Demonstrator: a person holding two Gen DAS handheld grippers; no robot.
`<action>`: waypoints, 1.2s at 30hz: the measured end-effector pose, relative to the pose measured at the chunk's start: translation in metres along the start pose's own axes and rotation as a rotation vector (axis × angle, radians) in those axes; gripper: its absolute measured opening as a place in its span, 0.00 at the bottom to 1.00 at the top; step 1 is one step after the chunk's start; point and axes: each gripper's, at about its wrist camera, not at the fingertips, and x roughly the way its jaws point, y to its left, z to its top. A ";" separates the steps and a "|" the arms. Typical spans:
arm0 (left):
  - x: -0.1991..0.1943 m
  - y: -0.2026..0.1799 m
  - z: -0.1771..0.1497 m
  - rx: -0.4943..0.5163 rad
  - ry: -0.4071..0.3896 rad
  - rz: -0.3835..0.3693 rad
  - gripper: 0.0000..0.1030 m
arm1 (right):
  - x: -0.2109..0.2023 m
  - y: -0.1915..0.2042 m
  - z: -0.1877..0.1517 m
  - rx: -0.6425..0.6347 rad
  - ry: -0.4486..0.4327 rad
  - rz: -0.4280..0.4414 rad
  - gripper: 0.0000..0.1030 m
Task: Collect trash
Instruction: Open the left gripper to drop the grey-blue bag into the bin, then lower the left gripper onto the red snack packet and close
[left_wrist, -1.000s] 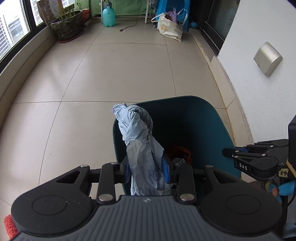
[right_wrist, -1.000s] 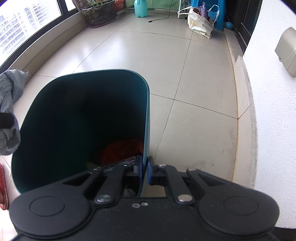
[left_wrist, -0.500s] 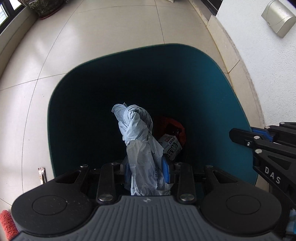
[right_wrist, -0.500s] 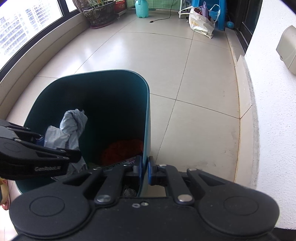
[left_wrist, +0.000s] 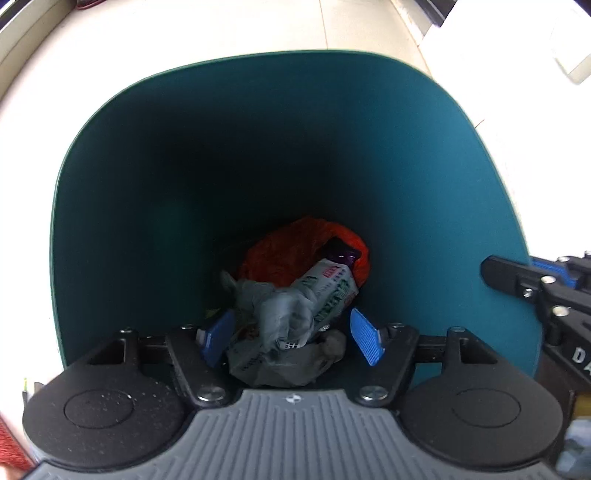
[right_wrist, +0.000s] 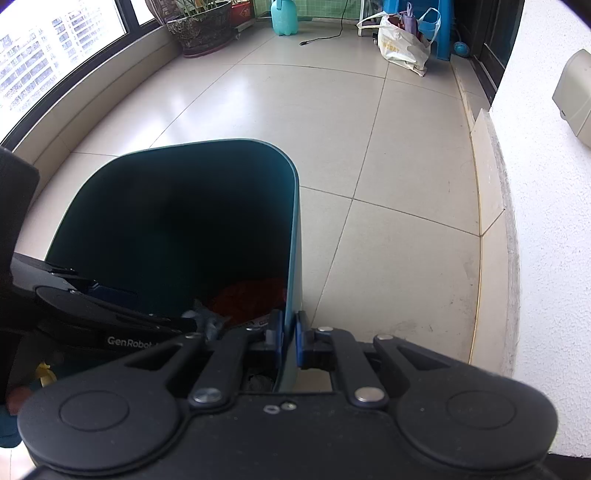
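Note:
A dark teal trash bin (left_wrist: 424, 155) fills the left wrist view. My left gripper (left_wrist: 291, 338) is open over its mouth, blue pads spread apart. The crumpled grey-blue plastic bag (left_wrist: 284, 310) lies loose between and below the pads, on top of other trash: a red bag (left_wrist: 288, 247) and a white printed packet (left_wrist: 328, 291). My right gripper (right_wrist: 290, 338) is shut on the bin's right wall (right_wrist: 291, 258). In the right wrist view the left gripper (right_wrist: 110, 325) reaches into the bin from the left.
Tiled floor (right_wrist: 332, 122) stretches ahead. A white wall (right_wrist: 546, 184) runs along the right. A potted plant (right_wrist: 201, 26), a teal bottle (right_wrist: 284, 16) and a white shopping bag (right_wrist: 404, 46) stand at the far end. A window ledge (right_wrist: 85, 107) runs along the left.
My left gripper moved over and down into the bin, then opened. The grey-blue bag dropped out of it onto the trash inside. The right gripper kept its hold on the bin wall.

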 end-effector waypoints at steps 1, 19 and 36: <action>-0.002 0.001 0.000 -0.005 -0.004 -0.012 0.67 | 0.000 0.000 0.000 0.000 0.000 0.000 0.06; -0.098 0.023 -0.039 0.047 -0.188 -0.067 0.67 | -0.004 0.001 0.000 0.005 -0.012 -0.007 0.06; -0.048 0.171 -0.103 -0.204 -0.120 0.093 0.76 | -0.008 0.006 -0.003 -0.001 -0.020 -0.016 0.06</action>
